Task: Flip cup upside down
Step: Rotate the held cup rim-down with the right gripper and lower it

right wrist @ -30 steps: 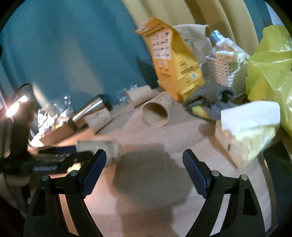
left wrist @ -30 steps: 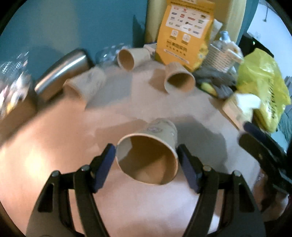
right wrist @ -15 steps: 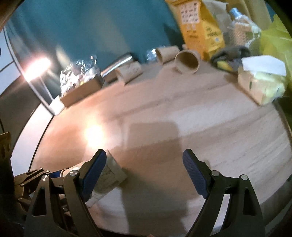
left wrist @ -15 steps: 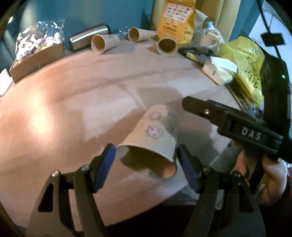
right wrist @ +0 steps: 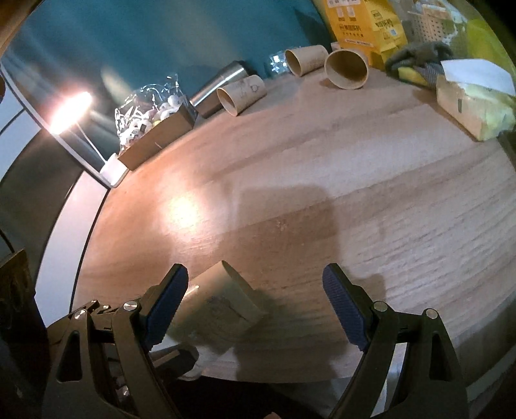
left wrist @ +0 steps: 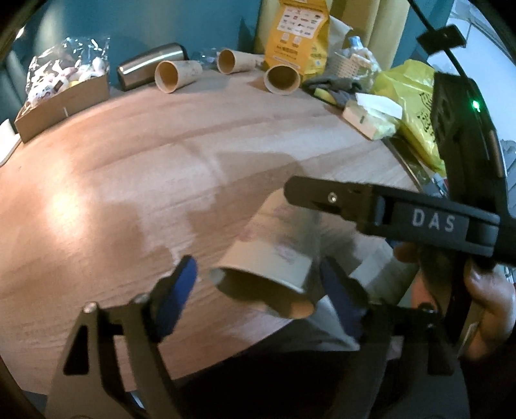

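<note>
The left gripper (left wrist: 258, 283) clamps a paper cup (left wrist: 274, 251) near its rim, tilted mouth-down over the wooden surface's (left wrist: 129, 193) near edge. The right gripper (right wrist: 254, 303) hangs spread apart, holding nothing, just beside it.

The right gripper (right wrist: 254, 303), black with blue ribbed pads (right wrist: 342, 309), stands with its jaws wide apart over the near edge of the round wooden table (right wrist: 322, 180). A pale paper cup (right wrist: 222, 303) is low between the jaws, close to the left pad, tilted with its closed bottom pointing up and to the right. Behind it, part of the black left gripper (right wrist: 96, 312) shows; how it grips is hidden. At the far edge lie three brown paper cups (right wrist: 346, 69) on their sides, a steel flask (right wrist: 219, 80), a cardboard box (right wrist: 154, 141) and a yellow bag (right wrist: 364, 22).
</note>
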The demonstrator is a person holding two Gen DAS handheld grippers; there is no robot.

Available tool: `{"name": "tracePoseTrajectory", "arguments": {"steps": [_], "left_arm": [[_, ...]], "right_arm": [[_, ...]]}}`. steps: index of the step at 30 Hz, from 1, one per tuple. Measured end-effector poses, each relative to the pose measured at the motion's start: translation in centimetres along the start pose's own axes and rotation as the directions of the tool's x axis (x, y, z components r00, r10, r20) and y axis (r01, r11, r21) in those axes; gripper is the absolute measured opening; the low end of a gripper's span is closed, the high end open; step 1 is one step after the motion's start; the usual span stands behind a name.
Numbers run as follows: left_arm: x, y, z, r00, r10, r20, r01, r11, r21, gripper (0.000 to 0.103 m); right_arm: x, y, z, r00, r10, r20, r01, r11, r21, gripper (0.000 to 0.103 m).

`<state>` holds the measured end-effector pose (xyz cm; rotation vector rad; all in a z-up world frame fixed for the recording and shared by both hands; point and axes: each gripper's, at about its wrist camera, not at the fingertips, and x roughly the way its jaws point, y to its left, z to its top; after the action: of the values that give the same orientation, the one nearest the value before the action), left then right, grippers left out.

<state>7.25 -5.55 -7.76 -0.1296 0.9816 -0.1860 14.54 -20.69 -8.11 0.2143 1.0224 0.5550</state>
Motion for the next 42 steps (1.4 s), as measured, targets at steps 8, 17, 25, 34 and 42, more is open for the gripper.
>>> {"name": "tracePoseTrajectory", "arguments": {"steps": [8, 17, 25, 34, 42], "left_arm": [[-0.4, 0.1, -0.6, 1.0, -0.005, 0.011, 0.005, 1.0, 0.0, 0.085], [-0.8, 0.8, -1.2, 0.999, -0.028, 0.017, 0.028, 0.999, -0.02, 0.085], [-0.7, 1.1, -1.3, 0.999, -0.041, 0.012, 0.041, 0.999, -0.014, 0.085], [-0.9, 1.5, -1.4, 0.999, -0.045, 0.025, 0.045, 0.999, -0.022, 0.085], [-2.7, 2.0, -1.2, 0.995, -0.053, 0.079, 0.053, 0.999, -0.006, 0.086]], "right_arm": [[0.1, -0.1, -0.6, 0.999, 0.006, -0.039, -0.004, 0.999, 0.045, 0.087], [1.3, 0.2, -0.7, 0.989, 0.1, -0.108, -0.084, 0.985, 0.151, 0.083], [1.9, 1.4, -1.0, 0.98, 0.15, -0.133, -0.125, 0.976, 0.178, 0.073], [3.0, 2.2, -0.7, 0.967, 0.196, -0.165, -0.163, 0.967, 0.196, 0.064], [1.4, 4.2, 1.7, 0.996, 0.078, -0.049, -0.076, 0.996, 0.04, 0.062]]}}
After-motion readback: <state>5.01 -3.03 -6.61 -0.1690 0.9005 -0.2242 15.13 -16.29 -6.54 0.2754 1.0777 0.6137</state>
